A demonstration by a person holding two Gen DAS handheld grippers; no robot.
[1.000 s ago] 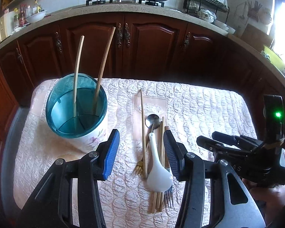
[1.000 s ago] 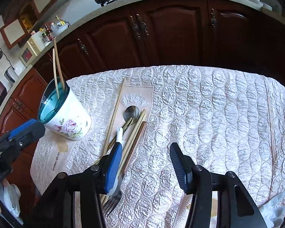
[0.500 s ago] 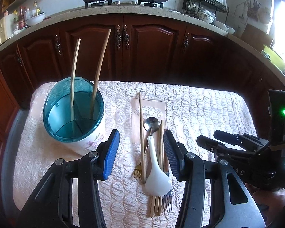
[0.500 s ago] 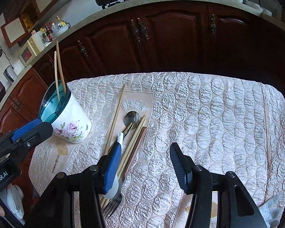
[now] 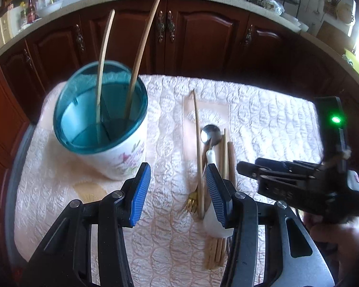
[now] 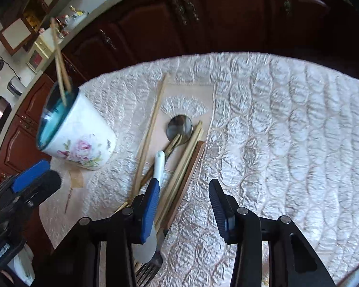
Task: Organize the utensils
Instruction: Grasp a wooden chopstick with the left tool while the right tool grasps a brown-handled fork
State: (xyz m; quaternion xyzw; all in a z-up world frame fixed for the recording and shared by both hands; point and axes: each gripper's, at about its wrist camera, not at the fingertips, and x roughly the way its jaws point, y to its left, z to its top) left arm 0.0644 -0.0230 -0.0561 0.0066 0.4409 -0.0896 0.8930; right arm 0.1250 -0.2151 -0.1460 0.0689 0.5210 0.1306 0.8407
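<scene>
A floral white holder with a teal inside (image 5: 103, 124) stands on the quilted table at the left with two bamboo chopsticks (image 5: 134, 55) leaning in it; it also shows in the right wrist view (image 6: 76, 134). A pile of utensils lies at mid table: a metal spoon (image 5: 210, 132), a white ceramic spoon (image 5: 213, 212), a gold fork (image 5: 192, 201), a loose chopstick (image 5: 198, 153) and several more chopsticks (image 5: 227, 162). My left gripper (image 5: 178, 192) is open and empty just left of the pile. My right gripper (image 6: 185, 211) is open and empty over the pile's near end.
The white quilted cloth (image 6: 287, 131) covers the table. Dark wooden cabinets (image 5: 203, 31) and a counter with pots stand beyond the far edge. A steel fork (image 6: 147, 270) lies under the right gripper's left finger.
Both grippers have moved forward toward the holder and the pile, which look larger now. Both stay open. Nothing on the table has moved.
</scene>
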